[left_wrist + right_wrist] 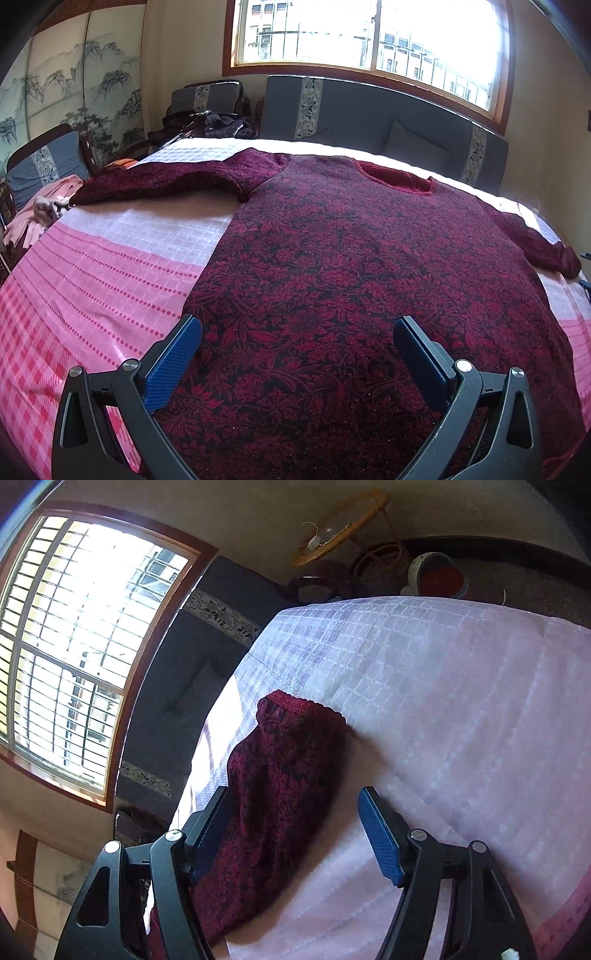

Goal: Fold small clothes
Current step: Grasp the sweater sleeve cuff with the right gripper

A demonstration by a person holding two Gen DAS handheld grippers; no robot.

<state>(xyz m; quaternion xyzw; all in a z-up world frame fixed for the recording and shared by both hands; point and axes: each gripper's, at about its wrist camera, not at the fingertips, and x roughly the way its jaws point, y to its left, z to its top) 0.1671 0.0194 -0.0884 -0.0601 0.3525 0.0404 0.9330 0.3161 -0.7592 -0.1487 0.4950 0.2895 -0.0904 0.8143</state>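
A dark red floral sweater [351, 258] lies spread flat on the pink and white bed cover [92, 266], neck toward the sofa, both sleeves stretched out to the sides. My left gripper [297, 325] is open over the sweater's lower hem, empty. In the right wrist view, the sweater's right sleeve [280, 786] lies on the white cover [461, 720], cuff pointing away. My right gripper [295, 808] is open and hovers just above the sleeve, with its left finger [212, 823] along the sleeve's edge.
A grey sofa [369, 114] with a cushion stands behind the bed under the window. A pink garment [40, 210] lies at the bed's left edge by a chair. Dark clothes [214, 123] are piled on a far chair. Wicker items and a heater [436, 576] stand beyond the bed.
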